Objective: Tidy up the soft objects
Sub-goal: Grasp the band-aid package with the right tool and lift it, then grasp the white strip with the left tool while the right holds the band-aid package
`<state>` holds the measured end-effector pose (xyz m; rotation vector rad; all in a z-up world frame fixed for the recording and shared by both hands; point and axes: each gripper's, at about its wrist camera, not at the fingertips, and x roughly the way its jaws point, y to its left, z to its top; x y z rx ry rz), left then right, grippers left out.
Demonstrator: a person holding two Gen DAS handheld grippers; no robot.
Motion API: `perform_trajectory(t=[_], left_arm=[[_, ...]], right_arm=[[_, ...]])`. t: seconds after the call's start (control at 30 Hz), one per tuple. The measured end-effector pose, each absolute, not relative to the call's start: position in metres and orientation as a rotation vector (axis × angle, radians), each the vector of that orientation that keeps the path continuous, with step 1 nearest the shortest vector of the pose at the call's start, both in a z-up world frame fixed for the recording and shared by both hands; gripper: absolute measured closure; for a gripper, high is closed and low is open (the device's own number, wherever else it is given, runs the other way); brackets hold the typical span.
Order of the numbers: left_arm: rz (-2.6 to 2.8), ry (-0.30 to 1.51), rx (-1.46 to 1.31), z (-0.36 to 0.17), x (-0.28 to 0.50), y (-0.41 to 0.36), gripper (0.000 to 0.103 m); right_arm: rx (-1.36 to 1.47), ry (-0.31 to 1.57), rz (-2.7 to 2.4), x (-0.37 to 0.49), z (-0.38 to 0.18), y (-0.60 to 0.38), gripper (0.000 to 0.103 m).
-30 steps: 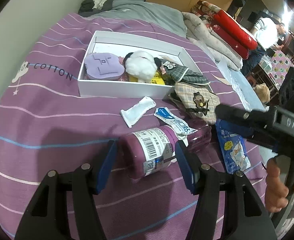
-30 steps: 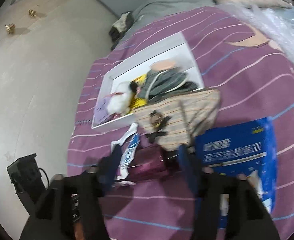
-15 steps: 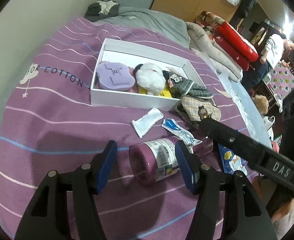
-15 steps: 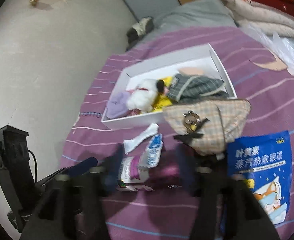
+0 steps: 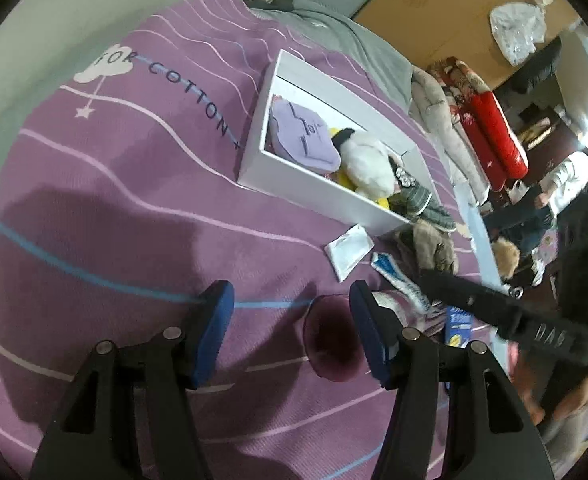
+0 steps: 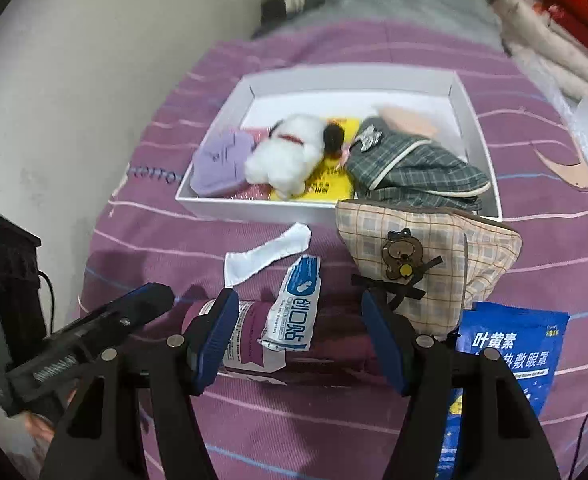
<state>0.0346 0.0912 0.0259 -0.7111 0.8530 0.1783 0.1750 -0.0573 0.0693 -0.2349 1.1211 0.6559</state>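
A dark purple rolled cloth with a white label (image 6: 333,336) lies on the purple bedspread. My right gripper (image 6: 297,336) is open and straddles the roll lengthwise, one blue pad near each end; no pad visibly presses it. A blue-and-white sachet (image 6: 294,312) rests on the roll. My left gripper (image 5: 292,320) is open over bare bedspread, with the roll's end (image 5: 329,344) just beside its right finger. The white box (image 6: 333,212) holds a lilac pouch (image 6: 222,164), a white plush (image 6: 290,156) and a green plaid cloth (image 6: 413,168).
A beige checked pouch with a bear badge (image 6: 425,264) leans on the box front. A white packet (image 6: 270,252) and a blue eye-mask pack (image 6: 505,360) lie nearby. The wall is at the left, folded quilts (image 5: 489,132) and a person (image 5: 565,184) at the right.
My left gripper rolled and slid left, so the roll went from between its fingers to beside the right one. My right gripper swung round and now frames the roll squarely.
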Motion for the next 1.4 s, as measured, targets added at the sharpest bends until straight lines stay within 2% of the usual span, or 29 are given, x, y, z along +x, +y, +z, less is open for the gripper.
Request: perform_trajectory(t=[0.1, 0.3, 0.47, 0.63, 0.77, 0.8, 0.87, 1.2, 1.4], left_arm=[[0.187, 0.829, -0.650, 0.028, 0.035, 0.084, 0.043], [0.156, 0.790, -0.670, 0.022, 0.033, 0.088, 0.043], [0.144, 0.784, -0.664, 0.022, 0.032, 0.087, 0.043], [0.137, 0.784, -0.668, 0.021, 0.034, 0.088, 0.043], [0.140, 0.790, -0.659, 0.021, 0.033, 0.086, 0.043], [0.139, 0.790, -0.657, 0.022, 0.033, 0.086, 0.043], [0.137, 0.790, -0.660, 0.022, 0.033, 0.086, 0.043], [0.099, 0.783, -0.663, 0.024, 0.031, 0.084, 0.043], [0.102, 0.796, -0.601, 0.029, 0.034, 0.073, 0.043]], right_arm=[[-0.360, 1.130, 0.638, 0.175, 0.072, -0.039, 0.048], [-0.538, 1.252, 0.644, 0.179, 0.059, -0.004, 0.055], [-0.500, 1.367, 0.605, 0.207, 0.049, 0.007, 0.056], [-0.471, 1.457, 0.564, 0.221, 0.031, 0.006, 0.064], [-0.485, 1.480, 0.544, 0.216, 0.023, 0.006, 0.074], [-0.481, 1.484, 0.537, 0.215, 0.024, 0.006, 0.081], [-0.455, 1.487, 0.528, 0.217, 0.027, 0.005, 0.087], [-0.242, 1.348, 0.598, 0.205, 0.073, -0.041, 0.088], [0.006, 1.225, 0.626, 0.181, 0.083, -0.086, 0.088]])
